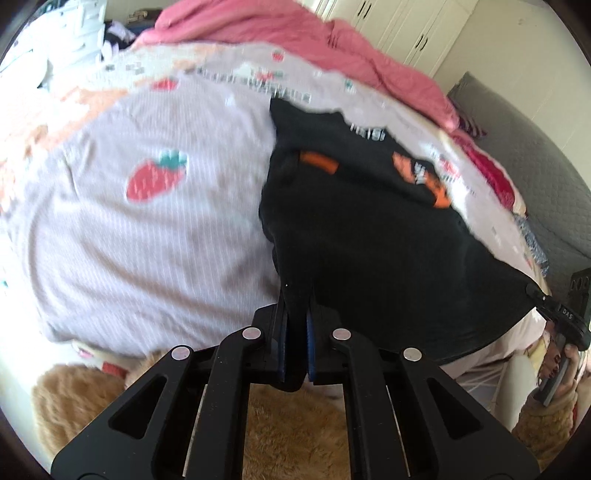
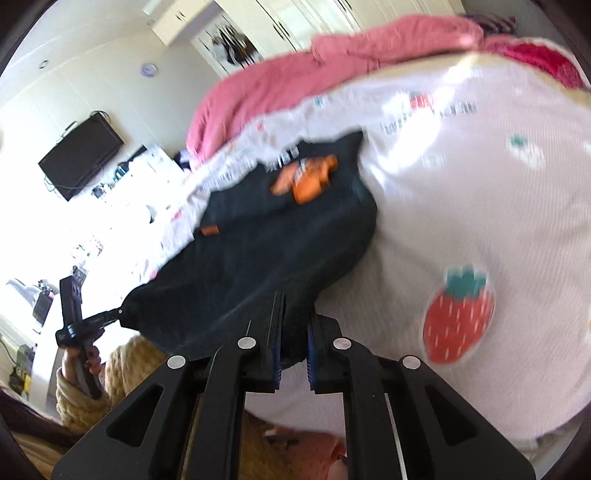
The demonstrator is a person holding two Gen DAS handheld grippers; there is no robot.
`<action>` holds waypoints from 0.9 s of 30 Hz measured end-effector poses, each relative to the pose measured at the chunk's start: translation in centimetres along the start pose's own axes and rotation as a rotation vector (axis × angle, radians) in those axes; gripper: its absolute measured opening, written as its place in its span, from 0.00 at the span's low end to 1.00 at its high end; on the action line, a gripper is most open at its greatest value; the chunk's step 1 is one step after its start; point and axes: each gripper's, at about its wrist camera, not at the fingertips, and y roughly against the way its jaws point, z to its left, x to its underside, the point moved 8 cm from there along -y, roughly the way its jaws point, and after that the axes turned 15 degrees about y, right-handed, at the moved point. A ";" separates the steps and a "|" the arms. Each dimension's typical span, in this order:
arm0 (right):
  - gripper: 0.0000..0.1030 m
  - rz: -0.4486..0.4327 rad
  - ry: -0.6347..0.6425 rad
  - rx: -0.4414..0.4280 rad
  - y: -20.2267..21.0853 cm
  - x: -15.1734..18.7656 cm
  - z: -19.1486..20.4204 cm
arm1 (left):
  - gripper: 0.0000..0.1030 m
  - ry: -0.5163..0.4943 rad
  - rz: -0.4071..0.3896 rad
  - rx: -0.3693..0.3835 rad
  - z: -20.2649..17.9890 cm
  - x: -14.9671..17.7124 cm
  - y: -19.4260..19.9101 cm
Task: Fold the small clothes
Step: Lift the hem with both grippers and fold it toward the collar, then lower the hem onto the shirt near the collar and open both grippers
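Observation:
A small black garment (image 1: 362, 221) with orange patches lies on the strawberry-print bed cover (image 1: 147, 221), its near edge lifted. My left gripper (image 1: 296, 317) is shut on one near corner of it. My right gripper (image 2: 295, 325) is shut on the other near corner of the garment (image 2: 280, 236). The right gripper also shows at the right edge of the left wrist view (image 1: 535, 291), pinching the cloth. The left gripper shows at the left of the right wrist view (image 2: 120, 312). The hem is stretched between the two grippers.
A pink quilt (image 1: 295, 33) is bunched along the far side of the bed. A grey headboard (image 1: 535, 155) stands at the right. White wardrobes (image 2: 295, 18) and a wall television (image 2: 79, 155) are beyond. A fuzzy tan sleeve (image 1: 288, 424) is under the gripper.

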 end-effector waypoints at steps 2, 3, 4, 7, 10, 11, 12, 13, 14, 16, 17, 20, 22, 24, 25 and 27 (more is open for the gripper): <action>0.09 -0.042 0.022 0.003 0.4 -1.7 0.3 | 0.02 -0.008 -0.022 0.009 -0.6 -0.9 0.5; 0.09 -0.056 0.029 0.005 0.6 -2.2 0.4 | 0.02 -0.014 -0.035 0.011 -0.9 -1.5 0.8; 0.09 -0.071 0.038 0.007 0.7 -2.9 0.5 | 0.02 -0.018 -0.043 0.015 -1.2 -1.9 1.0; 0.09 -0.109 0.059 0.016 0.9 -4.7 0.7 | 0.02 -0.025 -0.064 0.033 -2.2 -3.2 1.4; 0.09 -0.131 0.068 0.035 0.9 -6.2 0.6 | 0.02 -0.033 -0.087 0.041 -3.1 -4.4 1.5; 0.09 -0.141 0.064 0.037 0.9 -6.7 0.5 | 0.02 -0.033 -0.094 0.046 -3.3 -4.9 1.7; 0.09 -0.156 0.053 0.030 1.0 -7.3 0.4 | 0.02 -0.032 -0.102 0.052 -3.4 -5.4 1.9; 0.09 -0.168 0.047 0.031 1.0 -7.9 0.2 | 0.02 -0.031 -0.109 0.056 -3.6 -5.9 1.9; 0.09 -0.176 0.048 0.039 1.2 -8.3 0.1 | 0.02 -0.029 -0.113 0.058 -3.7 -6.2 2.0; 0.09 -0.194 0.059 0.061 1.2 -9.4 -0.1 | 0.02 -0.026 -0.127 0.062 -3.9 -7.1 2.2; 0.09 -0.200 0.059 0.066 1.1 -9.8 -0.2 | 0.02 -0.023 -0.133 0.067 -4.1 -7.6 2.3; 0.09 -0.219 0.054 0.080 0.7 -11.3 -0.8 | 0.02 -0.011 -0.148 0.075 -4.4 -9.0 2.3; 0.09 -0.230 0.059 0.092 0.5 -12.2 -1.0 | 0.02 -0.009 -0.162 0.072 -4.7 -10.1 2.1; 0.09 -0.244 0.043 0.088 0.2 -12.9 -1.3 | 0.02 -0.015 -0.176 0.058 -5.0 -10.9 2.0; 0.09 -0.250 0.031 0.086 0.0 -13.3 -1.6 | 0.02 -0.015 -0.180 0.054 -5.2 -11.2 1.9; 0.09 -0.260 0.017 0.083 -0.3 -13.9 -2.0 | 0.02 -0.022 -0.190 0.051 -5.6 -11.8 1.8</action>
